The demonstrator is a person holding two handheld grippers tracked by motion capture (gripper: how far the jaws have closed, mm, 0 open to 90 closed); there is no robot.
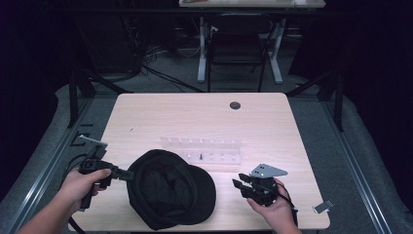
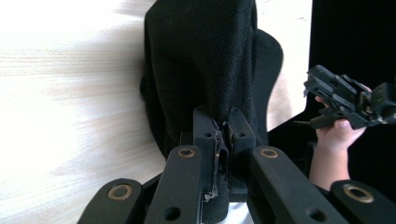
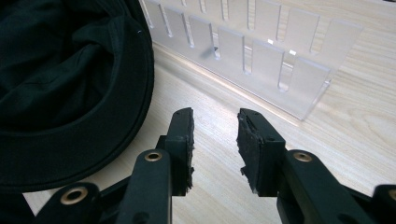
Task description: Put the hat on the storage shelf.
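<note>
A black cap (image 1: 168,187) lies on the wooden table (image 1: 204,117) near its front edge, brim toward the right. My left gripper (image 1: 127,174) is shut on the cap's left edge, and in the left gripper view its jaws pinch the black fabric (image 2: 205,70) at the gripper's tip (image 2: 220,126). My right gripper (image 1: 239,181) is held just right of the brim, open with nothing between its jaws. In the right gripper view the gripper (image 3: 215,122) hovers over bare wood, with the cap's brim (image 3: 93,126) to its left.
A clear plastic rack (image 1: 202,149) with several slots lies behind the cap and appears in the right gripper view (image 3: 261,51). A round grommet hole (image 1: 235,105) sits at the table's back. A small grey clip (image 1: 323,206) lies at the front right corner.
</note>
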